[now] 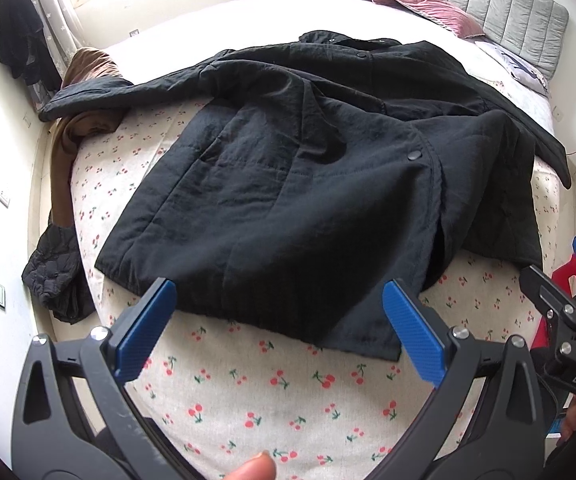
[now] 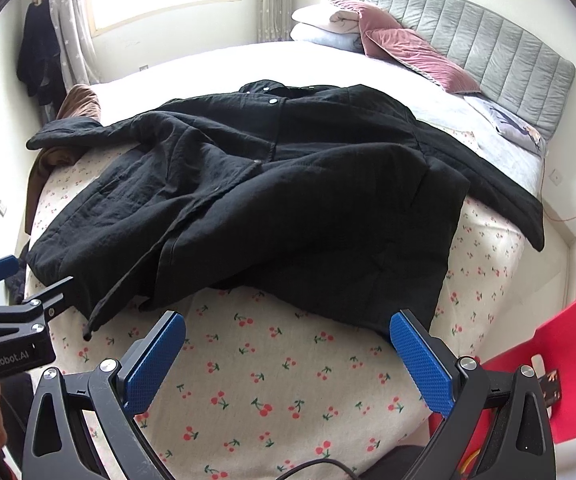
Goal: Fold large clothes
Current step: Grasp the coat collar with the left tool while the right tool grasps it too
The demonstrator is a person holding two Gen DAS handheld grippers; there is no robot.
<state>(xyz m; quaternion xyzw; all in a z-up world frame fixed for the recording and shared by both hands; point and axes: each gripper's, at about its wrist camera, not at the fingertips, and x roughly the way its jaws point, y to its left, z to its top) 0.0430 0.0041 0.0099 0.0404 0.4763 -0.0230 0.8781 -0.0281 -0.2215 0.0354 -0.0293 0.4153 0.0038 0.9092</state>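
Note:
A large black quilted coat point(image 1: 308, 168) lies spread front-up on the cherry-print bed sheet point(image 1: 247, 392), sleeves out to both sides, collar at the far end. It also shows in the right wrist view point(image 2: 288, 200). My left gripper point(image 1: 279, 300) is open and empty, hovering just above the coat's near hem. My right gripper point(image 2: 288, 332) is open and empty, over the sheet point(image 2: 267, 380) just short of the hem. The right gripper also shows at the left wrist view's right edge point(image 1: 568, 300), the left gripper at the right wrist view's left edge point(image 2: 11, 292).
A brown garment point(image 1: 83, 92) lies under the coat's left sleeve at the bed's left edge. A dark garment point(image 1: 55, 272) hangs off the bed's left side. Pink pillows point(image 2: 408, 48) and a grey headboard point(image 2: 488, 48) stand at the far right. A red chair point(image 2: 560, 360) stands at the near right.

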